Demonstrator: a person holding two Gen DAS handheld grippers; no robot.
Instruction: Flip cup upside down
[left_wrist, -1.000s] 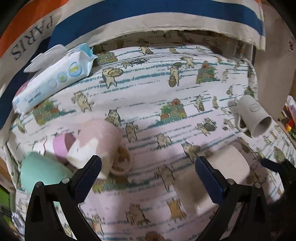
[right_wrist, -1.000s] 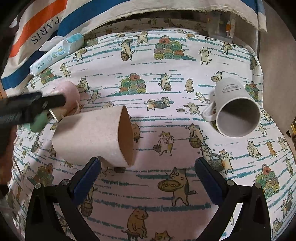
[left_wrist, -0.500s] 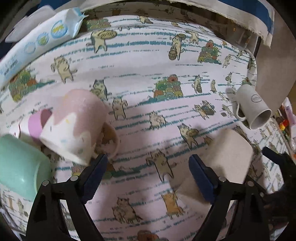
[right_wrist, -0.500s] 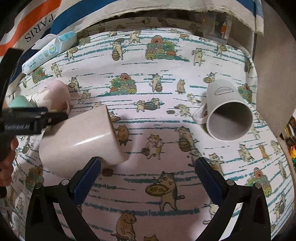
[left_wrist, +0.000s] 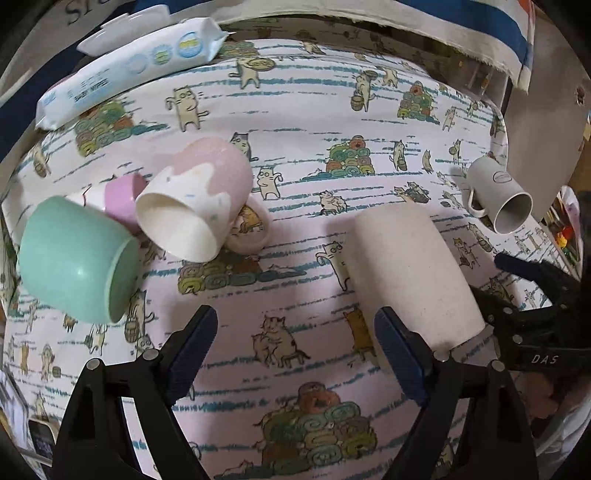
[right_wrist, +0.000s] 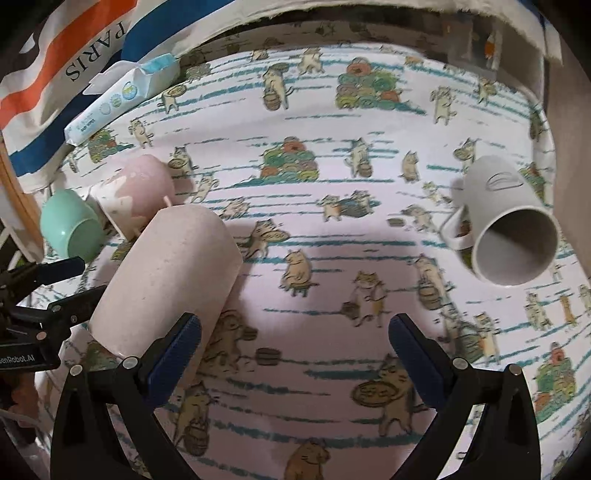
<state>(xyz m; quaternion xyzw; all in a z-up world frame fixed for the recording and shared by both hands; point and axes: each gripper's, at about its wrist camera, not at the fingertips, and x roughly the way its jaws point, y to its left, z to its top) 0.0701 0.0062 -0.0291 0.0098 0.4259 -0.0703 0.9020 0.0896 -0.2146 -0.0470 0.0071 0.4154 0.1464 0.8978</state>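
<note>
A tall beige cup stands mouth-down on the cat-print cloth, just beyond my left gripper's right finger; it also shows in the right wrist view, by my right gripper's left finger. My left gripper is open and empty. My right gripper is open and empty. Neither holds the cup.
A pink and cream mug, a mint cup and a small purple cup lie on their sides at the left. A grey mug lies on its side at the right. A wipes pack lies at the back left.
The beige cup has gone from lying tilted with its mouth showing to standing mouth-down. The left gripper has moved forward toward the mugs at the left.
</note>
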